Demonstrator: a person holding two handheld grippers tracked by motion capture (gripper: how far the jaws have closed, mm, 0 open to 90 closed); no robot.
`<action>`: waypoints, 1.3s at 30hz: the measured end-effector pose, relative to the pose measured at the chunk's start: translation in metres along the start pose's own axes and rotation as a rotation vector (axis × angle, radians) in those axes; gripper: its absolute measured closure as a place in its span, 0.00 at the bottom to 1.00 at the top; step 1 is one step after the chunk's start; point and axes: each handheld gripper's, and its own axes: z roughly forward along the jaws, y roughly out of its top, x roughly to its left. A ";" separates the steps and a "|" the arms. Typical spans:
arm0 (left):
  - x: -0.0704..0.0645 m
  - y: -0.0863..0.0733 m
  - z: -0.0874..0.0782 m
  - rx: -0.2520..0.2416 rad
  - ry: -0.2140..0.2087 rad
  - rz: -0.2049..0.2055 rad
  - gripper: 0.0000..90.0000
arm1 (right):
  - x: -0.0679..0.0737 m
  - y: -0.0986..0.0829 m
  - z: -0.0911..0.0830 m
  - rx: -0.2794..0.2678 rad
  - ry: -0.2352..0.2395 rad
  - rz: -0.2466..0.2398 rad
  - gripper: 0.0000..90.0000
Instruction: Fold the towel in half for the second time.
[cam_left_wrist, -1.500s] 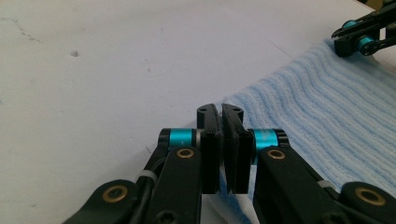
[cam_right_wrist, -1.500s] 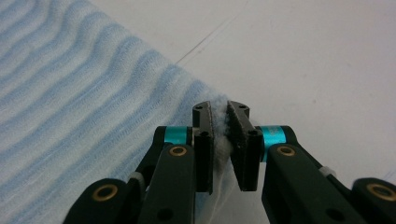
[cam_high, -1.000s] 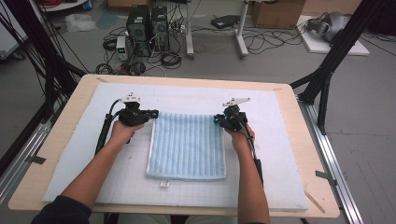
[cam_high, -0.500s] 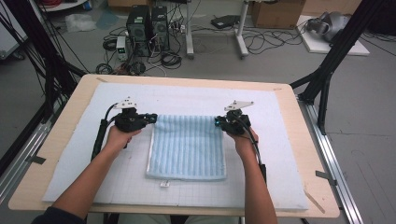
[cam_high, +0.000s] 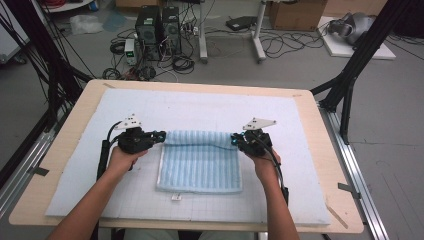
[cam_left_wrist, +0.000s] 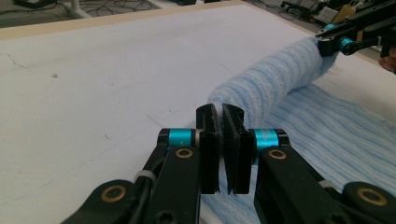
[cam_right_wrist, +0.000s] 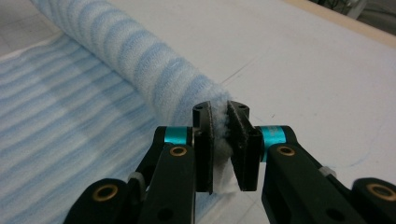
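A light blue striped towel (cam_high: 200, 165) lies on the white mat, its far edge lifted and curled toward me into a roll (cam_left_wrist: 275, 77) (cam_right_wrist: 140, 60). My left gripper (cam_high: 161, 135) (cam_left_wrist: 220, 149) is shut on the towel's far left corner. At the far right corner my right gripper (cam_high: 234, 140) (cam_right_wrist: 224, 147) is shut on the towel, with white-blue cloth pinched between its jaws. The right gripper also shows far off in the left gripper view (cam_left_wrist: 345, 39), holding the other end of the roll.
The white gridded mat (cam_high: 310, 165) covers a wooden table (cam_high: 62, 145). A small white tag (cam_high: 176, 198) lies on the mat by the towel's near edge. Beyond the table stand computer towers (cam_high: 155, 25), cables and black frame legs (cam_high: 350, 75).
Both grippers have drawn toward me with the towel's far edge, which now curls over into a roll; the flat part of the towel looks shorter.
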 end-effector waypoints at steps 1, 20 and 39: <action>-0.003 -0.002 -0.003 0.000 -0.002 0.002 0.94 | 0.003 -0.001 -0.003 -0.014 -0.006 -0.005 0.90; -0.048 -0.035 -0.042 0.007 -0.052 0.043 0.94 | 0.054 -0.046 -0.042 -0.050 -0.010 0.018 0.90; -0.066 -0.053 -0.057 0.055 -0.071 0.084 0.93 | 0.080 -0.068 -0.067 -0.055 0.002 -0.023 0.90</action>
